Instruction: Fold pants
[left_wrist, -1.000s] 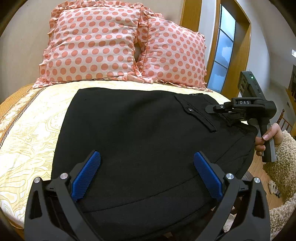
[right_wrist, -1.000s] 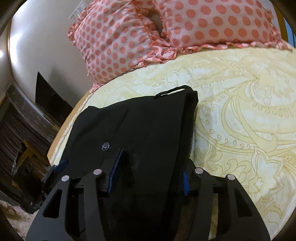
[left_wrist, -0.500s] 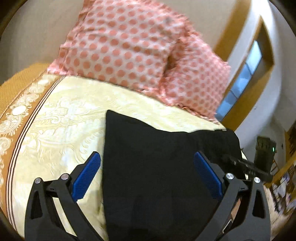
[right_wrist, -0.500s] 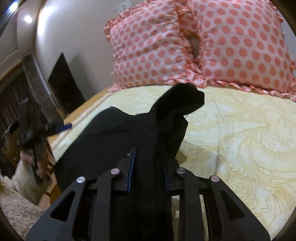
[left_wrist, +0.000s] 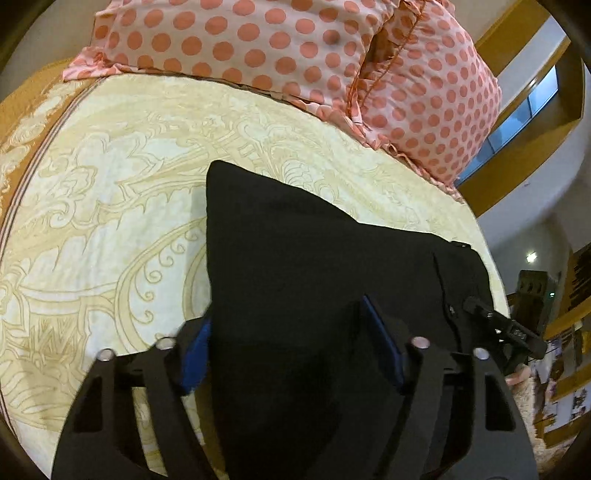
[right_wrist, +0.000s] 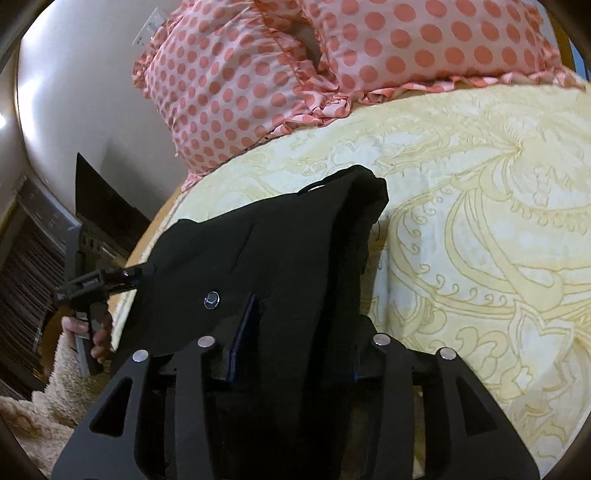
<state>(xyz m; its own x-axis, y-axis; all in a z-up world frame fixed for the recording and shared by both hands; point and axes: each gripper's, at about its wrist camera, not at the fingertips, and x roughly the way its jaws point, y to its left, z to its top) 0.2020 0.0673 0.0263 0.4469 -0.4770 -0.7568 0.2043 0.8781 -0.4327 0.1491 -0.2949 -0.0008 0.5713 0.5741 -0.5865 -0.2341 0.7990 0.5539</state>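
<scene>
Both the left gripper (left_wrist: 291, 350) and right gripper (right_wrist: 295, 332) pinch the soft black cloth pants (left_wrist: 314, 266) below the spotted pink pillows (left_wrist: 295, 55), the left jaws just closing and the right just opening, so the cloth could slip out and bunch up if a hold is loose

Both wrist cams sit close over the bed (left_wrist: 110, 206), angled down toward pillows (right_wrist: 236, 85), sharing the pants (left_wrist: 314, 258).

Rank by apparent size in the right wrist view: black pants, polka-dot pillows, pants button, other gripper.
1. polka-dot pillows and black pants: similar, unranked; pants nearer the camera.
2. left gripper.
3. pants button.
</scene>
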